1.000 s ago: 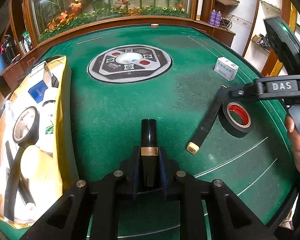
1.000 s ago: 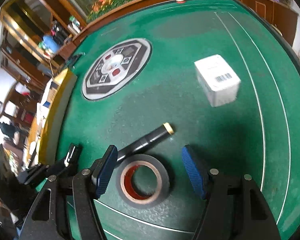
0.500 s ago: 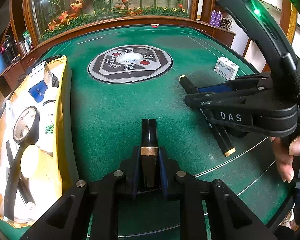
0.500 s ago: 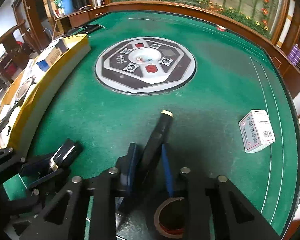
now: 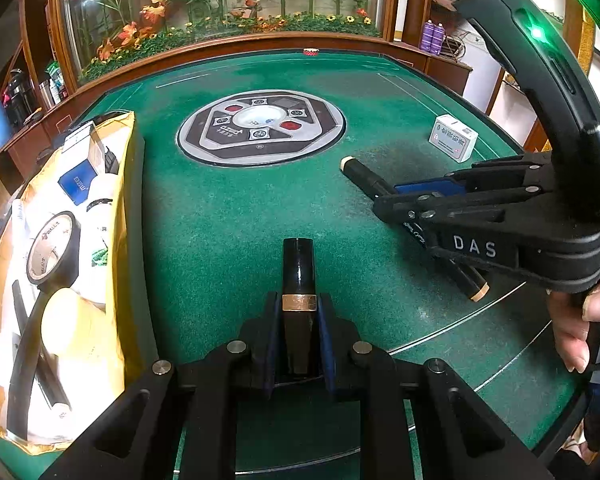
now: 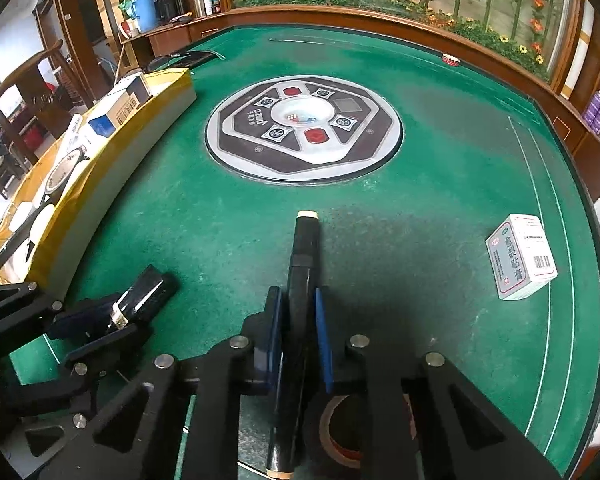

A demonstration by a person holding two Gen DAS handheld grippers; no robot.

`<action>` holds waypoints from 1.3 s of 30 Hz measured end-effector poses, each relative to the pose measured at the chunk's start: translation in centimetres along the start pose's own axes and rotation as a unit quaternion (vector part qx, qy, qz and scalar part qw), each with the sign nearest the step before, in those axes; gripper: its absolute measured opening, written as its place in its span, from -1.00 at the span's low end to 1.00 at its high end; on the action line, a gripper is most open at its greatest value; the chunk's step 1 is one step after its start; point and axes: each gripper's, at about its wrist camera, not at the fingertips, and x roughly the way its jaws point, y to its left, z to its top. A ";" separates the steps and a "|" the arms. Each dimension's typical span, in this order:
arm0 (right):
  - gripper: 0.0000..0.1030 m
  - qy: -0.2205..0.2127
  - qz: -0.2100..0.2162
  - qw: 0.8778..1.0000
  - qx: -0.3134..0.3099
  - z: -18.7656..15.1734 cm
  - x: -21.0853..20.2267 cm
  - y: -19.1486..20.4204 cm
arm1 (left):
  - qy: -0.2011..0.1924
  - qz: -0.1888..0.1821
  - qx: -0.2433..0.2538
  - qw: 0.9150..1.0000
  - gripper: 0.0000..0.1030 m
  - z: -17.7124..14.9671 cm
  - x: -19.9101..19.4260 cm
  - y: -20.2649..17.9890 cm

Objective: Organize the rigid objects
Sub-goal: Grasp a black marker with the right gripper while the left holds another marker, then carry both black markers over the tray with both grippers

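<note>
My left gripper [image 5: 298,316] is shut on a short black tube with a gold band [image 5: 298,272], held above the green felt; it also shows in the right wrist view [image 6: 140,294]. My right gripper [image 6: 298,316] is shut on a long black marker with cream ends [image 6: 304,248] and holds it off the table; in the left wrist view the marker [image 5: 362,176] crosses the right gripper [image 5: 404,196]. A black tape roll [image 6: 336,436] lies under the right gripper. A yellow tray [image 5: 126,184] at the left holds sorted items.
A white medicine box [image 6: 522,256] lies on the felt at the right, also in the left wrist view [image 5: 452,142]. A round mahjong console [image 6: 304,132] sits mid-table. The tray holds a tape roll [image 5: 52,250], boxes and several other items. A wooden rail [image 6: 380,20] rims the table.
My right gripper closed on the long marker and lifted it, turning it to point away. The tape roll stayed on the felt. My left gripper held still.
</note>
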 end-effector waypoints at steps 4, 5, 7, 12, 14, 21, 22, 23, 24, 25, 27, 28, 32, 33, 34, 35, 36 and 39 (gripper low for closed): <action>-0.72 -0.006 0.019 1.000 0.019 0.1 -0.3 -0.5 | -0.001 -0.004 -0.003 1.000 -0.65 0.0 0.0 0.0; -0.72 -0.010 0.023 0.999 0.023 0.2 -0.4 -0.5 | -0.002 -0.005 -0.003 1.000 -0.65 0.0 -0.1 0.0; -0.72 -0.019 0.034 0.999 0.033 0.3 -0.7 -0.8 | -0.005 -0.009 -0.006 1.000 -0.65 0.0 -0.2 0.1; -0.72 -0.033 0.045 0.997 0.047 0.5 -1.3 -1.2 | -0.015 -0.019 -0.007 1.000 -0.65 -0.1 -0.6 0.1; -0.72 -0.038 0.049 0.997 0.052 0.6 -1.5 -1.3 | -0.017 -0.017 -0.009 1.000 -0.65 -0.1 -0.6 0.1; -0.72 -0.051 0.057 0.995 0.060 0.7 -2.2 -1.6 | -0.024 -0.013 -0.004 1.000 -0.65 -0.1 -0.9 -0.2; -0.72 -0.052 0.058 0.995 0.061 0.7 -2.2 -1.7 | -0.026 -0.014 -0.004 1.000 -0.65 -0.1 -1.0 -0.1; -0.72 -0.053 0.058 0.995 0.061 0.7 -2.3 -1.7 | -0.027 -0.014 -0.005 1.000 -0.65 -0.1 -1.0 -0.1; -0.72 -0.054 0.059 0.995 0.062 0.7 -2.3 -1.7 | -0.028 -0.015 -0.006 0.999 -0.65 -0.1 -1.1 -0.1; -0.72 -0.055 0.059 0.995 0.062 0.7 -2.4 -1.7 | -0.029 -0.015 -0.006 0.999 -0.65 -0.1 -1.1 0.0; -0.72 -0.056 0.060 0.995 0.064 0.7 -2.4 -1.8 | -0.033 -0.014 -0.006 0.999 -0.65 -0.1 -1.3 -0.1; -0.72 -0.056 0.061 0.994 0.064 0.7 -2.4 -1.8 | -0.034 -0.014 -0.005 0.999 -0.65 -0.1 -1.3 -0.1; -0.72 -0.057 0.062 0.994 0.065 0.7 -2.4 -1.8 | -0.037 -0.016 -0.005 0.999 -0.65 -0.2 -1.5 -0.1; -0.72 -0.057 0.062 0.994 0.065 0.7 -2.4 -1.8 | -0.037 -0.018 -0.007 0.999 -0.65 -0.2 -1.5 -0.1; -0.72 -0.057 0.062 0.994 0.066 0.7 -2.4 -1.9 | -0.037 -0.019 -0.007 0.999 -0.65 -0.2 -1.6 -0.1; -0.72 -0.057 0.062 0.994 0.068 0.7 -2.5 -1.9 | -0.038 -0.020 -0.007 0.999 -0.65 -0.2 -1.6 -0.2; -0.72 -0.058 0.063 0.994 0.068 0.7 -2.5 -1.9 | -0.039 -0.020 -0.007 0.999 -0.65 -0.2 -1.7 -0.2; -0.72 -0.058 0.063 0.994 0.069 0.7 -2.5 -2.0 | -0.039 -0.023 -0.006 0.999 -0.65 -0.3 -1.9 -0.4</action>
